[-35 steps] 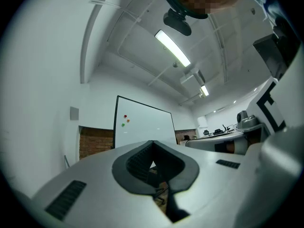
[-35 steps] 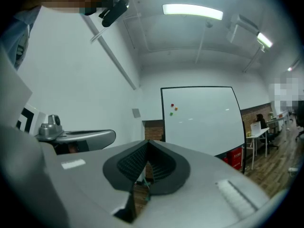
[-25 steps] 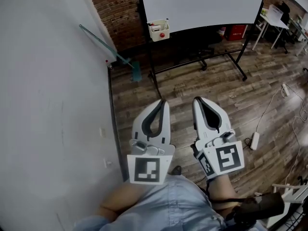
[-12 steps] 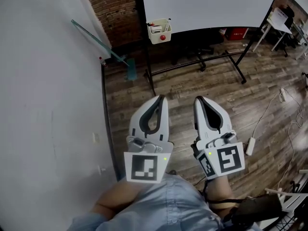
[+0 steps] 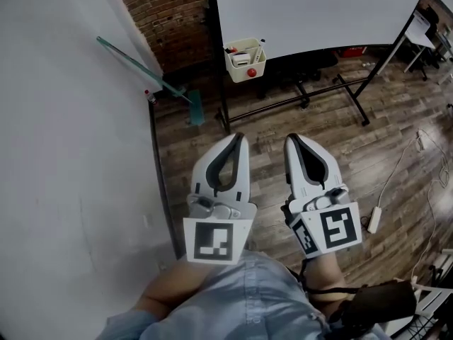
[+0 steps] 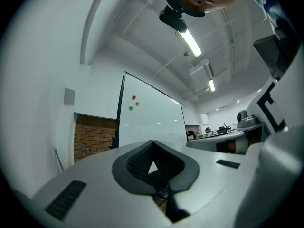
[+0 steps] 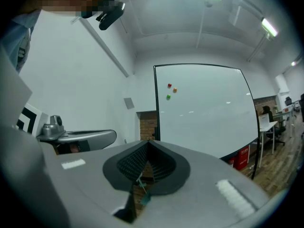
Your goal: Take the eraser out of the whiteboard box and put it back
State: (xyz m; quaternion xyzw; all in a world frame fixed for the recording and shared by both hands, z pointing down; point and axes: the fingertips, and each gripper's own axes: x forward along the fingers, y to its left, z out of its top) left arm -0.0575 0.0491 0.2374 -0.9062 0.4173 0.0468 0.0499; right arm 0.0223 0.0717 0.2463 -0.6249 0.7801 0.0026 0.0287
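you hold the left gripper (image 5: 238,139) and the right gripper (image 5: 291,142) side by side over the wooden floor (image 5: 340,140), each with its jaws pressed together on nothing. both aim toward the whiteboard (image 5: 318,13). the whiteboard box (image 5: 246,66) hangs at the board's lower left corner, well apart from both; the eraser cannot be told from the markers (image 5: 260,46) in it.

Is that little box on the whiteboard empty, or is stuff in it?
Not empty: the box holds a pale block and a pen sticking up. Whether it's full, cannot tell.
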